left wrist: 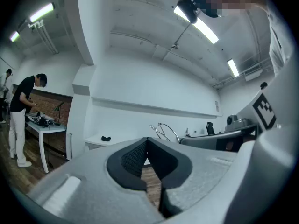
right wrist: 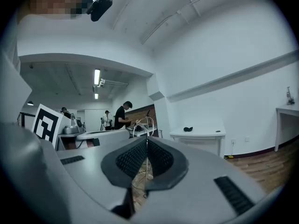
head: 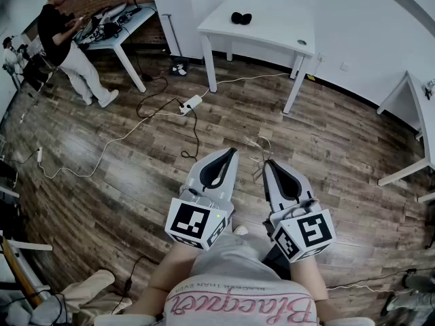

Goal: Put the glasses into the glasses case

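Note:
A small black item (head: 241,17) lies on the far white table (head: 272,32); it is too small to tell glasses from case. It also shows in the left gripper view (left wrist: 106,138) and the right gripper view (right wrist: 188,129). A tiny dark thing (head: 302,43) sits near that table's right corner. My left gripper (head: 231,152) and right gripper (head: 268,161) are held side by side close to my body, over the wooden floor, pointing toward that table. Both have their jaws closed together with nothing between them (left wrist: 147,139) (right wrist: 147,139).
A person (head: 64,39) stands at a cluttered table (head: 119,26) at the back left. White cables and a power strip (head: 191,104) trail across the floor between me and the tables. Another white table (head: 425,114) stands at the right edge.

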A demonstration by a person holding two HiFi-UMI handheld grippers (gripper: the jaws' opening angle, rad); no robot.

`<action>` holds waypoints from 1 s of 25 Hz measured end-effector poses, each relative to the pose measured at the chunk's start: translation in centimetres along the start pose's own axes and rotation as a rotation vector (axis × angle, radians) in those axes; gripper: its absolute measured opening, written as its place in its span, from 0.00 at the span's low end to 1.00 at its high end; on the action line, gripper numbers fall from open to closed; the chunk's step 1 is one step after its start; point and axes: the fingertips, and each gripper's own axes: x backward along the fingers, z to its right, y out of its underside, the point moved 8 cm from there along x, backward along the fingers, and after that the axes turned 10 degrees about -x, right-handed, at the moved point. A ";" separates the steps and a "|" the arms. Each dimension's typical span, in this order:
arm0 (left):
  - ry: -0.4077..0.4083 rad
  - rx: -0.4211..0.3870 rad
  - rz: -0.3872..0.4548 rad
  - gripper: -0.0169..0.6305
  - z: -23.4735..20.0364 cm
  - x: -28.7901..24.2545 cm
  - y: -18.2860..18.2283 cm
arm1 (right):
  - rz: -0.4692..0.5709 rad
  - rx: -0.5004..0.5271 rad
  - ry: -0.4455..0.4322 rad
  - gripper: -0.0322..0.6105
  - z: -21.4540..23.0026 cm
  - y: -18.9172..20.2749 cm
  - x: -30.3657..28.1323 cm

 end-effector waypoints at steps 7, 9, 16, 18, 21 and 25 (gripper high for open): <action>0.008 -0.002 -0.007 0.03 -1.3 -1.3 0.4 | -0.001 0.005 0.009 0.07 0.7 -0.1 -1.8; 0.004 0.001 -0.005 0.03 -1.9 -1.9 0.4 | -0.006 0.009 0.007 0.07 0.9 -0.3 -2.4; 0.001 0.008 -0.012 0.03 -4.3 -4.4 0.9 | -0.022 0.021 -0.009 0.07 1.9 -0.6 -5.4; -0.003 0.012 -0.013 0.03 -5.2 -5.2 1.1 | -0.025 0.022 -0.011 0.07 2.4 -0.9 -6.7; -0.008 0.020 -0.019 0.03 -7.1 -6.8 1.4 | -0.035 0.023 -0.008 0.07 3.2 -1.2 -8.9; -0.016 0.034 -0.024 0.03 -9.5 -9.0 1.7 | -0.052 0.019 0.001 0.07 4.7 -1.8 -11.9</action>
